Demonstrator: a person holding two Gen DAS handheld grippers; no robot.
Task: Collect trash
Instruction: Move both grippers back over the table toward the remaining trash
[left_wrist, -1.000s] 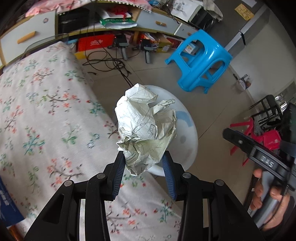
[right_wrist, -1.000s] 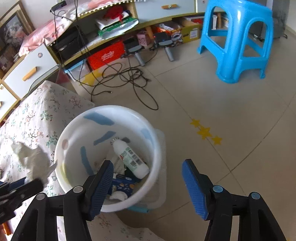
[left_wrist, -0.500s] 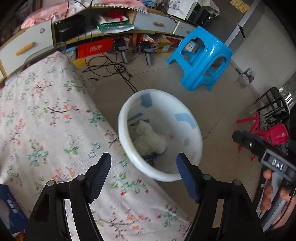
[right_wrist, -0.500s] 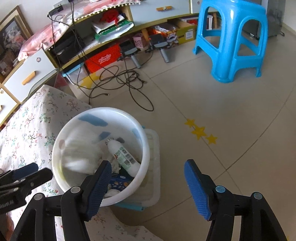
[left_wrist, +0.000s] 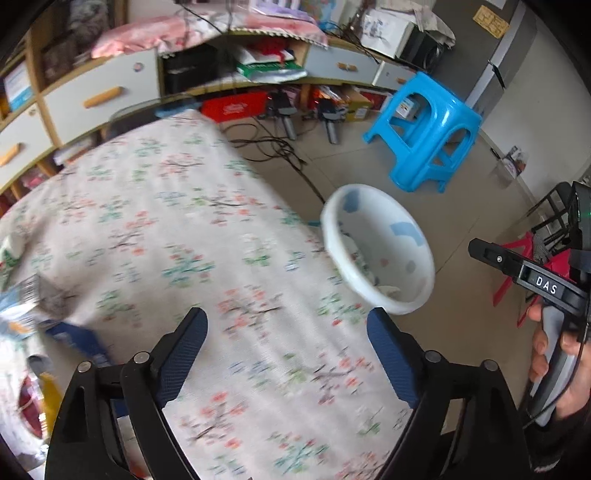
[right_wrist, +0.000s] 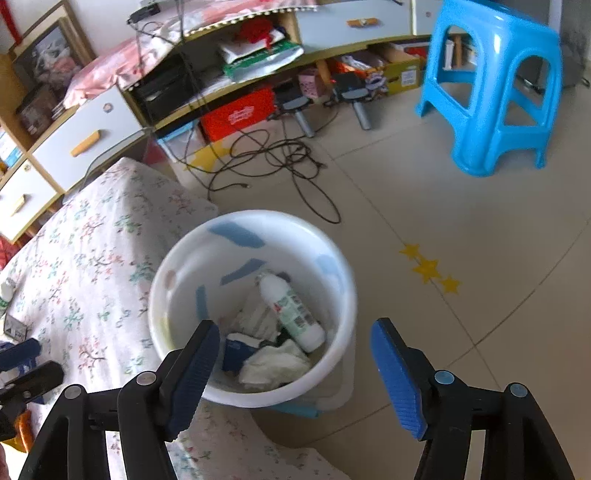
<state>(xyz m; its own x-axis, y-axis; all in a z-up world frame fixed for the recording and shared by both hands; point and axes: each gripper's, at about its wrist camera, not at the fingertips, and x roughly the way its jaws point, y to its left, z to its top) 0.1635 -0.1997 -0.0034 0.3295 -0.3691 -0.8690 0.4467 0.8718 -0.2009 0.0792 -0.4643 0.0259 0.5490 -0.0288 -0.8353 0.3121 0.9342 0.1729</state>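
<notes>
The left claw (left_wrist: 286, 354) had just been opening and now stood wide with nothing between its pads: the crumpled ball of white printed paper (right_wrist: 275, 365) it carried a second earlier lay inside the round white plastic bin (right_wrist: 162, 295), beside a white plastic bottle (right_wrist: 291, 314). That claw had swung back over the floral-covered bed (left_wrist: 166, 221), where blurred packets (left_wrist: 22, 310) probably waited. The right claw (right_wrist: 295, 373) hung open and empty above the bin.

White plastic bin (right_wrist: 334, 295) stands on floor just beside the floral-cloth table (right_wrist: 85, 258). Crumpled paper (right_wrist: 275, 363) and white bottle (right_wrist: 291, 314) lie inside. Blue plastic stool (right_wrist: 491, 92) sits behind, well apart.
</notes>
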